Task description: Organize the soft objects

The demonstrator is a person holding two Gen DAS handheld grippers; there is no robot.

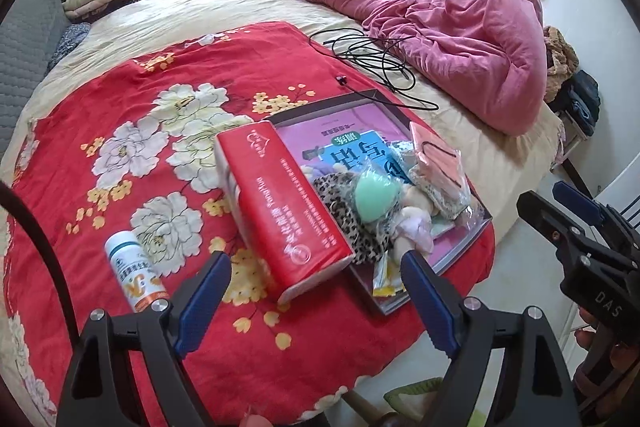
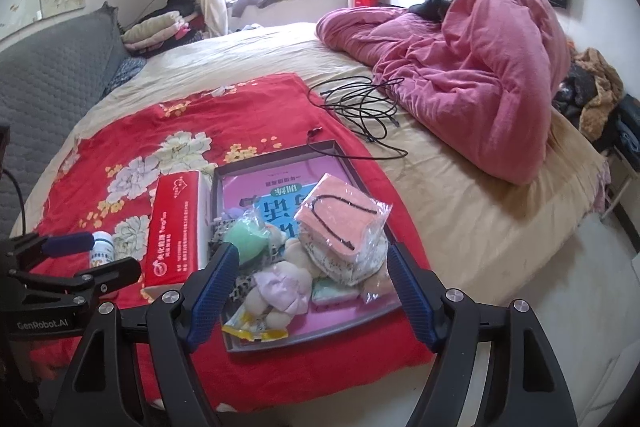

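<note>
A shallow grey tray [image 1: 352,131] [image 2: 256,187] lies on the red floral blanket [image 1: 120,99]. It holds a pile of soft things: a green sponge [image 1: 376,195] [image 2: 244,239] in a bag, a leopard-print cloth [image 1: 344,203], a small plush toy [image 1: 416,223] [image 2: 280,283] and a bagged pink cloth [image 1: 436,151] [image 2: 340,215]. A red tissue pack [image 1: 280,203] [image 2: 176,239] leans on the tray's left rim. My left gripper [image 1: 316,259] [image 2: 110,253] hovers open over the pack's near end. My right gripper [image 2: 312,251] [image 1: 544,193] hangs open above the pile, gripping nothing.
A white bottle [image 1: 134,275] [image 2: 102,247] with an orange label lies left of the pack. A black cable [image 1: 372,55] coils beyond the tray beside a heaped pink quilt [image 1: 480,27]. The bed's edge drops to a pale floor [image 2: 540,307] at the right.
</note>
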